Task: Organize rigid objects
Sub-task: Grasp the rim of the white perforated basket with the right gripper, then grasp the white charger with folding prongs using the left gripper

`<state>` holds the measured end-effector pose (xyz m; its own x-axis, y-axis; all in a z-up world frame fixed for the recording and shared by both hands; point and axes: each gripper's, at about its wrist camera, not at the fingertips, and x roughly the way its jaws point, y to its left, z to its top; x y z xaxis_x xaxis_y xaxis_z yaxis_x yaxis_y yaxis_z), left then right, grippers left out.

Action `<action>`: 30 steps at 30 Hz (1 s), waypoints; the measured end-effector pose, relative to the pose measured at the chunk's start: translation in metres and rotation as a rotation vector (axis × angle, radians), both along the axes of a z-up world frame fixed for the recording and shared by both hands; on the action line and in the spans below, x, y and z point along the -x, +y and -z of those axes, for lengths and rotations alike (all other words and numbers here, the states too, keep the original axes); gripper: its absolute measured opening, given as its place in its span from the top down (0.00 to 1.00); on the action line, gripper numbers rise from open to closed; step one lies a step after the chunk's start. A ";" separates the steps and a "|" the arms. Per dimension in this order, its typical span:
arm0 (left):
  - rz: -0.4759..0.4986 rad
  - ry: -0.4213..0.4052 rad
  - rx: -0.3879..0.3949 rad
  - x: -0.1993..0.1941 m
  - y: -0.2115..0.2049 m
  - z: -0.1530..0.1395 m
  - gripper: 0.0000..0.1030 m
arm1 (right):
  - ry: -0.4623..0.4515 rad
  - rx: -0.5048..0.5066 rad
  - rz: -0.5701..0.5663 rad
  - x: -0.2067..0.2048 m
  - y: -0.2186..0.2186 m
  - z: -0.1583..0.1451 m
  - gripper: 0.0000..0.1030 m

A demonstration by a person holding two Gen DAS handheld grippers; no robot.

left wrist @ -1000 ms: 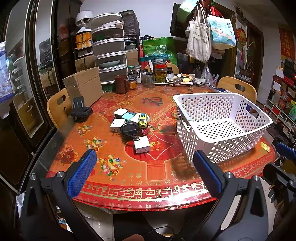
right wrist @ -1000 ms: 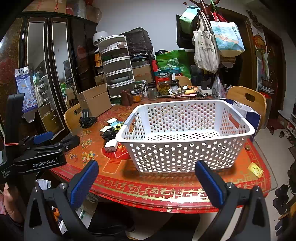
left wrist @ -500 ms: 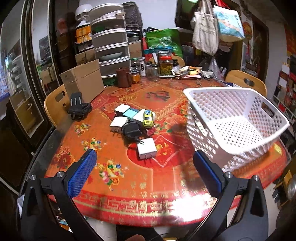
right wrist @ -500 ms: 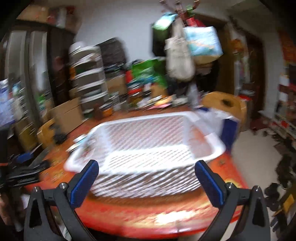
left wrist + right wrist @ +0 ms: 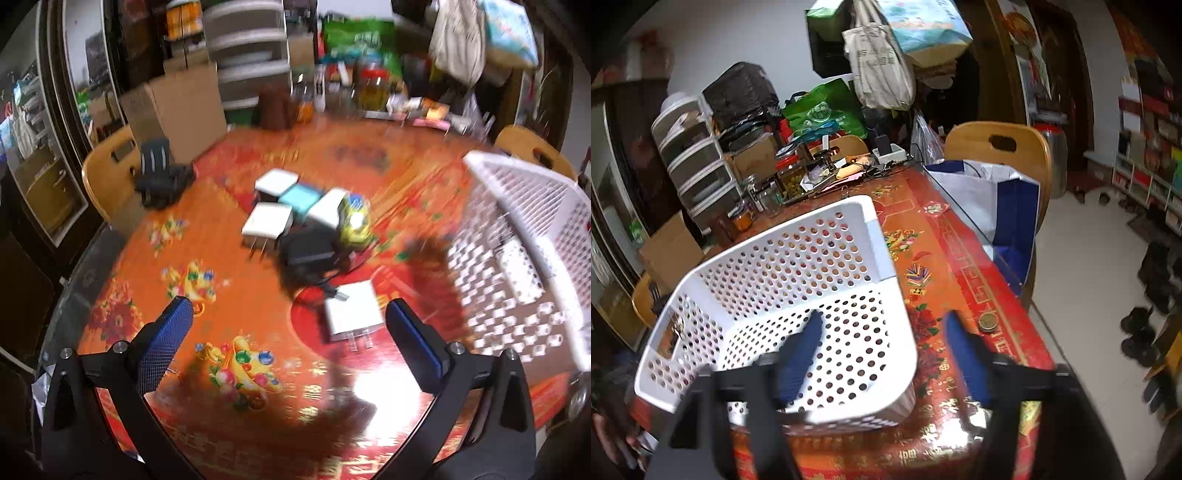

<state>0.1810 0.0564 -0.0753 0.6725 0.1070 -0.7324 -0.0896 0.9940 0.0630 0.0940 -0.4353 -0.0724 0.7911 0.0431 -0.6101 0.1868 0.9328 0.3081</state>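
Observation:
A white perforated basket (image 5: 524,258) stands at the table's right side; it also shows in the right wrist view (image 5: 783,295). A cluster of small objects lies mid-table: white chargers (image 5: 266,221), a teal box (image 5: 301,197), a yellow toy car (image 5: 354,221), a black adapter (image 5: 308,251) and a nearer white charger (image 5: 352,310). My left gripper (image 5: 288,328) is open and empty, low over the table just before the near charger. My right gripper (image 5: 882,332) is open and empty, straddling the basket's near right corner.
A black clamp-like object (image 5: 159,177) lies at the table's left edge by a cardboard box (image 5: 177,107). Jars and clutter (image 5: 369,88) line the far edge. Wooden chairs (image 5: 997,147) and a blue-white bag (image 5: 993,206) stand to the right.
My left gripper has moved forward and down toward the object cluster. My right gripper has swung right and forward over the basket's corner, its fingers closer together than before.

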 end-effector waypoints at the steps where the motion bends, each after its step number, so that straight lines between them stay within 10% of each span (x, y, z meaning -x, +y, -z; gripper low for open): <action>1: 0.011 0.017 0.020 -0.005 0.002 0.007 0.00 | 0.007 -0.008 0.005 -0.003 -0.003 0.003 0.74; 15: 0.060 0.132 0.045 -0.047 -0.026 0.064 0.01 | 0.094 0.070 -0.054 -0.020 0.018 0.004 0.79; 24: 0.067 0.140 0.066 -0.047 -0.032 0.068 0.60 | 0.098 0.029 -0.065 -0.019 0.013 0.006 0.79; 30: 0.071 0.119 0.036 -0.034 -0.037 0.067 0.60 | 0.095 0.039 -0.073 -0.017 0.014 0.004 0.79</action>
<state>0.2149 0.0191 -0.1422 0.5857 0.0343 -0.8098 -0.0130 0.9994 0.0329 0.1112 -0.4216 -0.0766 0.7253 0.0736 -0.6844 0.1441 0.9560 0.2555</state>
